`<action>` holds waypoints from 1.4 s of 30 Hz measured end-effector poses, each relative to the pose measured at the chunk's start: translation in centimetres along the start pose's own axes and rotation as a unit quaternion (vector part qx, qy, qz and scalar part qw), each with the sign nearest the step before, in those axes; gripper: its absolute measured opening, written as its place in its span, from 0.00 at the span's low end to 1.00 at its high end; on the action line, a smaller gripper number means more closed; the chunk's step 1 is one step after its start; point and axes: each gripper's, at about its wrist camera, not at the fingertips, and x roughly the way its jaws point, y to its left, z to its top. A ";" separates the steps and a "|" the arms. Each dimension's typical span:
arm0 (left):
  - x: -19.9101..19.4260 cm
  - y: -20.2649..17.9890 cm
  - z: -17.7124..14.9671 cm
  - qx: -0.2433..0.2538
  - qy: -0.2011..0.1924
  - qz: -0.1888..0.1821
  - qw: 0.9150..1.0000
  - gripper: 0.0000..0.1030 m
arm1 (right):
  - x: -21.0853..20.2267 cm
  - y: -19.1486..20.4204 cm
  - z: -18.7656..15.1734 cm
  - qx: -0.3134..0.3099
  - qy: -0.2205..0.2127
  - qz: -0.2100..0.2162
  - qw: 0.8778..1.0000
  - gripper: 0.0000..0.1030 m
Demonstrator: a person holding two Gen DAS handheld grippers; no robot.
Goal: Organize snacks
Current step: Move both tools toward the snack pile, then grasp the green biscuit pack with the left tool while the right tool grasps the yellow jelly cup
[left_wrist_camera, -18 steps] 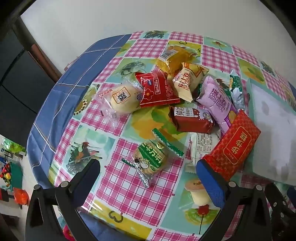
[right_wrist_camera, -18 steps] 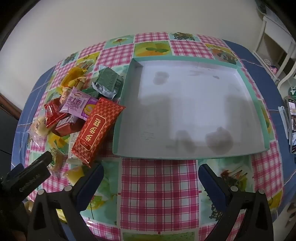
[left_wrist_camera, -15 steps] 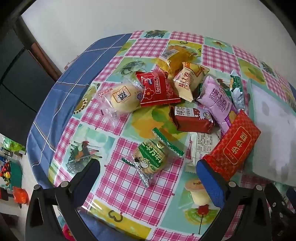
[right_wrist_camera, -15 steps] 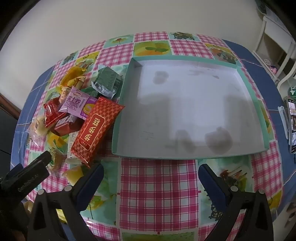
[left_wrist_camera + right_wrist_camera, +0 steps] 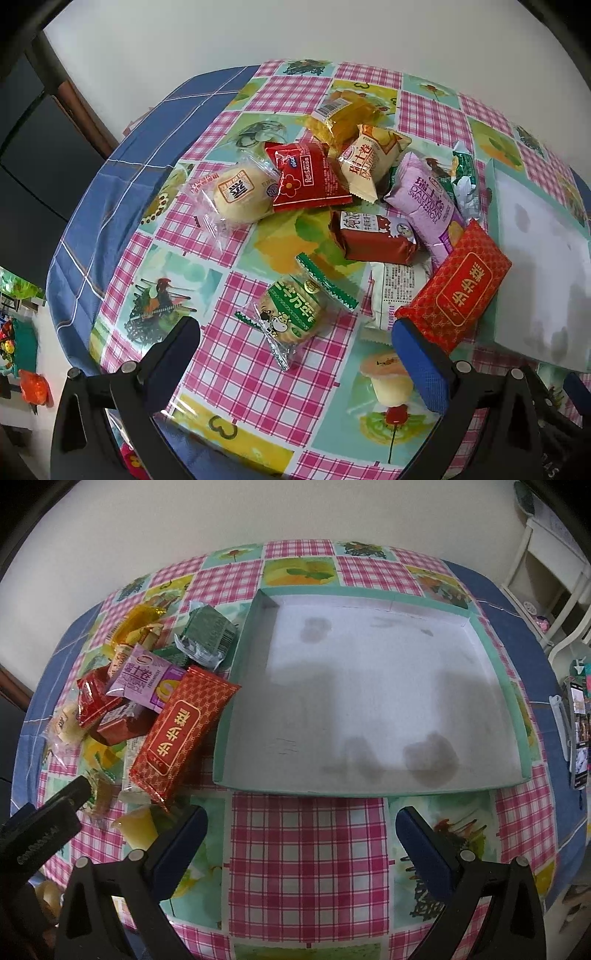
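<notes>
Crinkly film wrappers: the snacks (image 5: 354,206) lay heaped on the checked tablecloth (image 5: 236,362), just beside the left edge of the teal tray (image 5: 236,686), none inside it
Handling: light, soft and slippery by the look; the round biscuit pack (image 5: 293,308) seemed crushable, so a gentle pinch across its middle would suit
Red patterned pack (image 5: 456,290): flat and stiffer; its corner lay against the tray's left edge, best gripped across the short width
Left gripper (image 5: 295,343): jaws spread wide, nothing between them, hovering over the biscuit pack
Right gripper (image 5: 301,829): likewise released, above bare cloth near the tray's front edge
Left wrist view: showed the pile in detail, labels and all
Right wrist view: showed the whole tray, stained and empty
</notes>
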 end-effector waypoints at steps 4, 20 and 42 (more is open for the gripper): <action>0.0 0.2 0.0 -0.002 0.003 -0.001 1.000 1.00 | 0.1 0.1 0.0 -0.004 0.002 -0.005 1.000 1.00; 0.1 -0.2 0.1 -0.009 -0.010 -0.008 1.000 1.00 | 0.2 0.3 0.0 -0.010 0.004 -0.011 1.000 1.00; 0.6 4.2 1.0 -0.080 -0.037 -0.001 0.996 1.00 | -0.4 4.2 0.0 -0.042 -0.015 0.028 0.999 1.00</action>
